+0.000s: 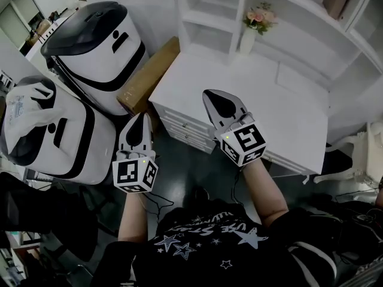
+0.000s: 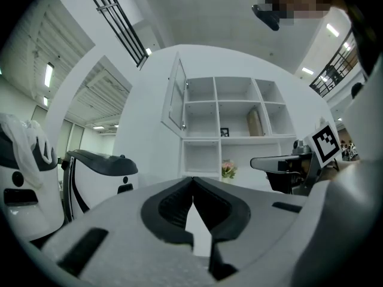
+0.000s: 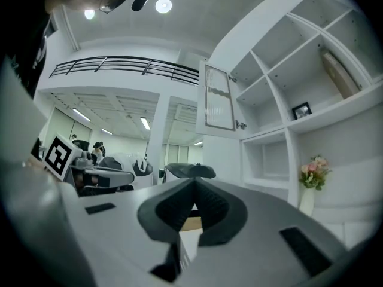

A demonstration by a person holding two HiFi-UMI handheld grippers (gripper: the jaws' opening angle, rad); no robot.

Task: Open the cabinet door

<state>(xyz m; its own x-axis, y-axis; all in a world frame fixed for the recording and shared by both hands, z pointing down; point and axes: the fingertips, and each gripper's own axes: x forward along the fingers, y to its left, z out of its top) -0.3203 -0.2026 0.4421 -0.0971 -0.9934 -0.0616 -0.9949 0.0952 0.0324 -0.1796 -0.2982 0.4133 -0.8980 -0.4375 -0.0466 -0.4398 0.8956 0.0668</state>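
The white shelf unit (image 2: 233, 118) has a glass-paned cabinet door (image 2: 175, 97) at its upper left, standing swung outward; the right gripper view shows the same door (image 3: 218, 104) ajar with its small knob. Both grippers hang well short of it, over the floor in front of the white desk (image 1: 281, 100). My left gripper (image 1: 141, 117) is shut with nothing between its jaws, its tips meeting (image 2: 192, 181). My right gripper (image 1: 209, 94) reaches over the desk's near corner, also shut and empty (image 3: 194, 183).
Two large white-and-black machines (image 1: 102, 46) (image 1: 48, 130) stand at the left. A brown board (image 1: 146, 76) leans beside the desk. The desk has drawers (image 1: 182, 127) in its front. A vase of pink flowers (image 1: 251, 28) sits at the back, and a white chair (image 1: 359, 154) at the right.
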